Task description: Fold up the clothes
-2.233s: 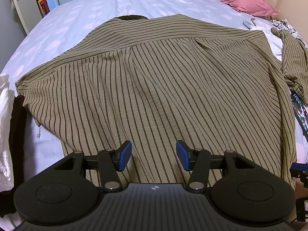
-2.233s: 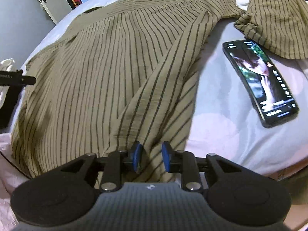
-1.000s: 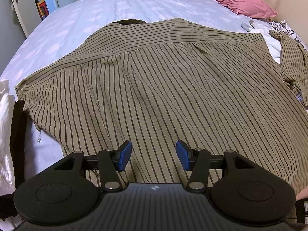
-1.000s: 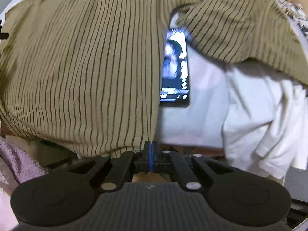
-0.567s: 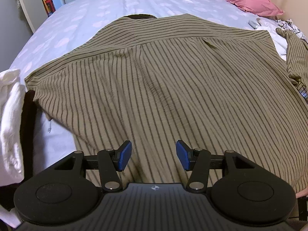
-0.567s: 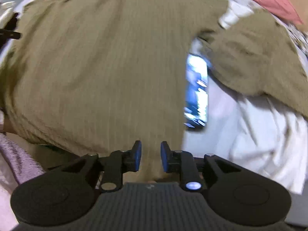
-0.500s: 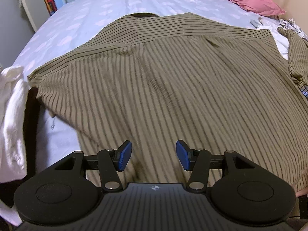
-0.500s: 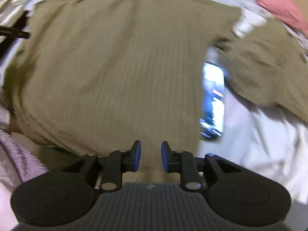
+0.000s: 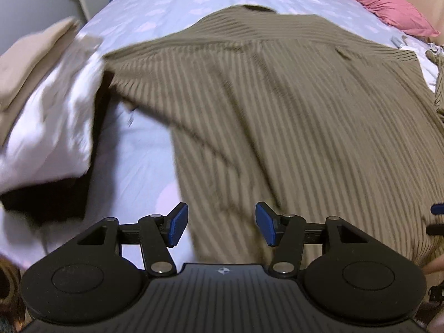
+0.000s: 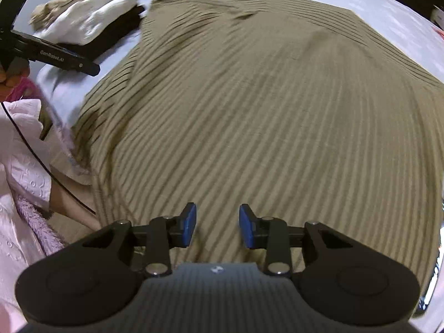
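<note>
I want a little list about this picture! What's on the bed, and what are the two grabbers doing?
place: a bed with a pale patterned sheet
main thing: a brown striped shirt spread flat, back side up
pile beside it: folded clothes, beige on white on black, left of the shirt
pillow: pink pillow at the far right corner
left gripper: jaws open, holding nothing, over the shirt's near edge
right gripper: jaws open, holding nothing, over the shirt
folding: not yet begun
</note>
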A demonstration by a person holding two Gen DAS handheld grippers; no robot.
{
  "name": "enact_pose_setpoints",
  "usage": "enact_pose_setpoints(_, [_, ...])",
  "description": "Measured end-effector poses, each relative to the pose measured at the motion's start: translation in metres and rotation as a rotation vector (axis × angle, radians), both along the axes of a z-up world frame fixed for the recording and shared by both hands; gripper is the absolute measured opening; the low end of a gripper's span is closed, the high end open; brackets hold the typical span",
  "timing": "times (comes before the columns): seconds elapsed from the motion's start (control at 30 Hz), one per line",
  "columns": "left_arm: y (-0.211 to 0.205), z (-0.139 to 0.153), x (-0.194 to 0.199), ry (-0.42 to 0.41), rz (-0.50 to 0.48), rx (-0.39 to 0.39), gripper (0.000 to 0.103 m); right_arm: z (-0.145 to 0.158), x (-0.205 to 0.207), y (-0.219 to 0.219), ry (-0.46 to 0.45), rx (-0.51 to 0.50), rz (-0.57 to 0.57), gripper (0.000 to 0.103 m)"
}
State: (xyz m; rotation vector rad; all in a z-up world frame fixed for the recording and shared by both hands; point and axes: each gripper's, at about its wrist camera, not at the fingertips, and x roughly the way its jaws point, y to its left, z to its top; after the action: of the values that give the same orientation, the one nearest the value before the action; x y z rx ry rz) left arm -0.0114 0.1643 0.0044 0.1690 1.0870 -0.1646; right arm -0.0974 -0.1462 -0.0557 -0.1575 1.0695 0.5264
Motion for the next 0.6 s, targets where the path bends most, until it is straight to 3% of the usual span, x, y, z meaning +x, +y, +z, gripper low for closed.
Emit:
enact_pose_setpoints(0.27, [0.029, -0.017, -0.037, 0.079, 0.057, -0.067, 0.052, 0.007, 0.005, 0.029, 0.001, 0.023, 0.095, 0.040])
enact_pose_setpoints(0.37, [0.021, -0.021, -0.052, 0.083, 0.008, -0.081, 0.052, 0.007, 0.008, 0.043, 0.004, 0.029, 0.122, 0.041])
enact_pose_setpoints(0.53, [-0.003, -0.033, -0.061, 0.077, -0.094, -0.023, 0.052, 0.007, 0.013, 0.062, 0.011, 0.035, 0.158, 0.043])
enact_pose_setpoints(0.6, [-0.008, -0.041, -0.059, 0.083, -0.103, -0.013, 0.045, 0.007, 0.015, 0.066, 0.014, 0.036, 0.167, 0.043])
